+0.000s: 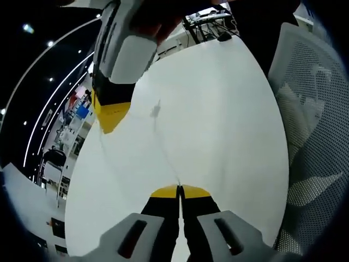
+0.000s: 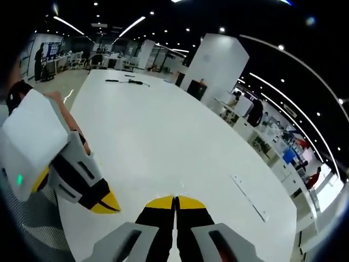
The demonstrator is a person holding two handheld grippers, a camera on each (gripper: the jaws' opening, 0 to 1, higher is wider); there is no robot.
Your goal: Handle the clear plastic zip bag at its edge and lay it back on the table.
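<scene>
The clear zip bag (image 1: 150, 144) is nearly invisible against the white table (image 1: 229, 109). It shows only as faint edge lines and a small dark mark. In the left gripper view those lines run down into my left gripper (image 1: 180, 191), whose yellow-tipped jaws are shut on the bag's edge. My right gripper (image 1: 112, 117), held by a hand, comes in from the upper left, shut at the bag's other edge. In the right gripper view my right gripper (image 2: 174, 200) is shut at the bottom, with the left gripper (image 2: 101, 203) just to its left over the table (image 2: 163, 136).
A white mesh chair (image 1: 316, 109) stands along the table's edge. Dark cables (image 2: 131, 82) lie at the table's far end, and a thin pale strip (image 2: 248, 197) lies flat near its right edge. Desks, a white pillar (image 2: 218, 65) and people stand beyond.
</scene>
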